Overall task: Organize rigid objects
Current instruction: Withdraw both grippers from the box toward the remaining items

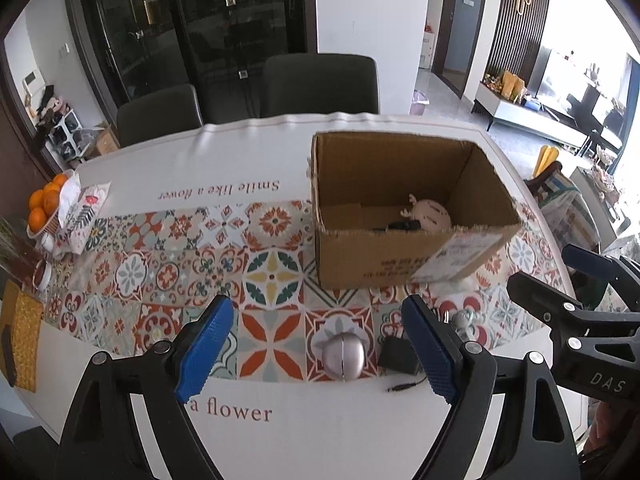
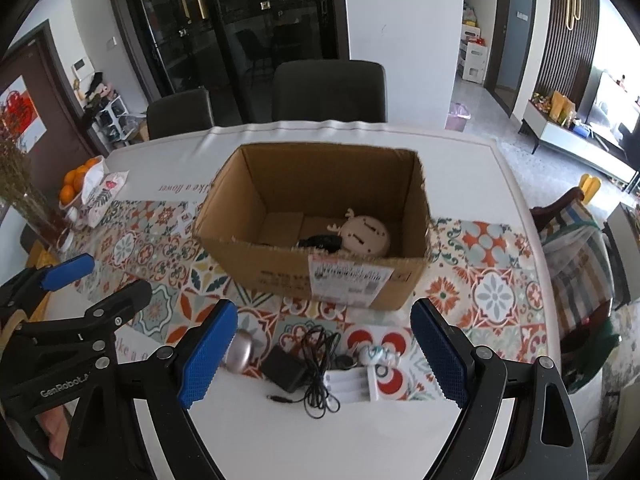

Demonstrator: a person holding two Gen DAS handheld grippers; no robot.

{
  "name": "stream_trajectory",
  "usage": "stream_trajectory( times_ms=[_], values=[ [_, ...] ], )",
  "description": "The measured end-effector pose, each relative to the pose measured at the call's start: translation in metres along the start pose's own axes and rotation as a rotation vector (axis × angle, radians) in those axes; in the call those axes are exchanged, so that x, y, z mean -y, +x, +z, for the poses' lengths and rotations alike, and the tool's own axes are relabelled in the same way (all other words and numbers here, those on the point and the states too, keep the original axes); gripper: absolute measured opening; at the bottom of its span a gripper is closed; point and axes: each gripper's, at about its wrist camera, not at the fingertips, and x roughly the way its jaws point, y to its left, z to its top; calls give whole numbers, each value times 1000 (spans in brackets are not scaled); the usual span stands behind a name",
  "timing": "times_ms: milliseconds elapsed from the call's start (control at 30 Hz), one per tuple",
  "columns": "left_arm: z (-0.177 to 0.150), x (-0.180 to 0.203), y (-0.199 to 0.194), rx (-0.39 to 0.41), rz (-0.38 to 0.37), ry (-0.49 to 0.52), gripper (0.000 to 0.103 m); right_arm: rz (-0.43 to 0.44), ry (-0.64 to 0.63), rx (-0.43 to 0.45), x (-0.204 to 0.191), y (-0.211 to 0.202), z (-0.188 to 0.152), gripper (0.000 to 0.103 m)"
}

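An open cardboard box (image 1: 400, 264) (image 2: 280, 272) stands on the patterned tablecloth. Inside lie a beige round toy with antlers (image 1: 430, 216) (image 2: 366, 236) and a black item (image 2: 320, 242). In front of the box lie a silver round object (image 1: 343, 356) (image 2: 239, 354), a black power adapter (image 1: 396, 356) (image 2: 284, 372) with its cable (image 2: 320, 372), a white flat pack (image 2: 352, 386) and a small white figure (image 2: 376, 354). My left gripper (image 1: 320, 344) is open above the silver object. My right gripper (image 2: 328, 352) is open above the adapter and cable.
A bowl of oranges (image 1: 42, 204) (image 2: 72, 188) and a white patterned bag (image 1: 80, 212) sit at the table's left. Two dark chairs (image 1: 320, 84) (image 2: 330, 90) stand behind the table. A striped chair (image 2: 576, 248) is at the right.
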Motion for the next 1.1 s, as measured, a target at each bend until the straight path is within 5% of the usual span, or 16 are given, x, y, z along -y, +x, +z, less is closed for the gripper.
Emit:
stream_trajectory(
  times_ms=[1100],
  values=[
    [-66, 3, 100, -293, -89, -14, 86, -4, -16, -255, -8, 84, -68, 88]
  ],
)
